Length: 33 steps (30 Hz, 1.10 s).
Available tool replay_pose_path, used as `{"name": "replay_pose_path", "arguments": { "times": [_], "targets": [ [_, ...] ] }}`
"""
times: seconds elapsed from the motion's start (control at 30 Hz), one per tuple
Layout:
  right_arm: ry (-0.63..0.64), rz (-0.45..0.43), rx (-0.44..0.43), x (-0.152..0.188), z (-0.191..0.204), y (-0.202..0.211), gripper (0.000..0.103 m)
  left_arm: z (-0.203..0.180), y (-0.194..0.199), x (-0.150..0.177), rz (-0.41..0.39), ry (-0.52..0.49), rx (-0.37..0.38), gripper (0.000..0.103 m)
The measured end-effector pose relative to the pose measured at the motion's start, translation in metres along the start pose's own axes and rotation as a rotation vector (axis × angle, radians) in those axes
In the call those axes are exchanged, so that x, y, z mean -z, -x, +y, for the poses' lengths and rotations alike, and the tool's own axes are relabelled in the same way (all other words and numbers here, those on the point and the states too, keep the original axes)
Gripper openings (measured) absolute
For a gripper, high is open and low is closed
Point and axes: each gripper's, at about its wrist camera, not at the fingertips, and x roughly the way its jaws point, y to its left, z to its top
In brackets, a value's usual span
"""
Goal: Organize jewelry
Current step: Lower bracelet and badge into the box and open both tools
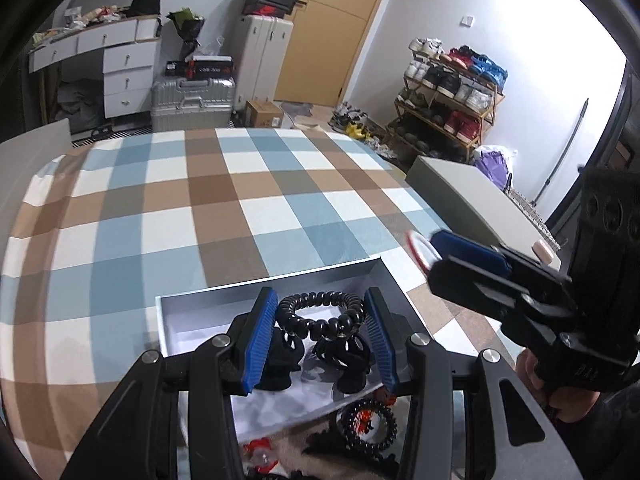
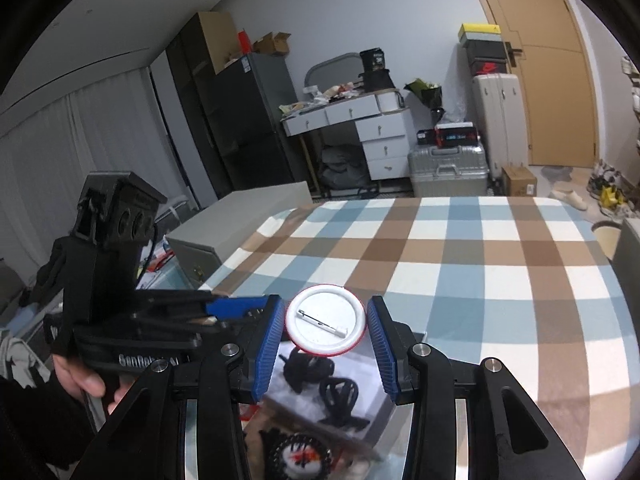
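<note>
Bedroom setting; checked blue, brown and white bedspread (image 1: 248, 200) is the work surface, with drawers, suitcases and a shoe rack along the far walls.

Open white box (image 1: 176, 312) lies at the near edge of the bedspread. Already inside: two black hair claw clips (image 1: 352, 364), lying on the box floor.

Left gripper (image 1: 320, 320): clamped on a black spiral hair tie (image 1: 320, 312), pads pressing its two sides. It hangs over the box, apparently above the clips rather than resting on them. Not yet deposited.

Right gripper (image 2: 326, 326): clamped on a round pin badge (image 2: 326, 326), white back and safety pin facing the camera, red rim. Held in the air over the far right part of the box; in the left wrist view it sits off to the right of the box edge.

Still loose on the bedspread, near side of the box: another black spiral tie (image 1: 370, 424) around something red and white, plus a red-and-clear piece (image 1: 260, 454) further left; blurred, cannot identify them.

Judgement: roughly midway. Two pieces stowed, two in hand, at least two waiting.
</note>
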Motion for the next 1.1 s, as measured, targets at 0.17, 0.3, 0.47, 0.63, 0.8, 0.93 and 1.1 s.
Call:
{"name": "replay_pose_path", "arguments": {
  "times": [0.17, 0.3, 0.47, 0.63, 0.8, 0.93, 1.1],
  "targets": [
    [-0.022, 0.043, -0.010, 0.002, -0.010, -0.019, 0.042, -0.002, -0.012, 0.001, 0.027, -0.010, -0.002, 0.039],
    [-0.036, 0.071, 0.000, 0.006, -0.017, -0.029, 0.042, -0.002, -0.020, 0.002, 0.049, -0.011, 0.007, 0.039],
    [-0.046, 0.089, 0.013, 0.009, -0.024, -0.034, 0.042, 0.000, -0.025, 0.002, 0.059, -0.003, 0.017, 0.039],
    [-0.073, 0.103, 0.004, 0.011, -0.029, -0.037, 0.042, 0.002, -0.028, 0.004, 0.067, 0.000, 0.023, 0.039],
    [-0.121, 0.109, -0.001, 0.011, -0.035, -0.037, 0.043, 0.006, -0.026, 0.002, 0.044, 0.032, 0.048, 0.042],
    [-0.132, 0.104, -0.002, 0.011, -0.037, -0.036, 0.044, 0.004, -0.026, 0.003, 0.046, 0.026, 0.045, 0.046],
    [-0.146, 0.058, 0.020, 0.010, -0.039, -0.023, 0.058, 0.006, -0.022, 0.003, 0.033, 0.038, 0.031, 0.062]
  ]
}}
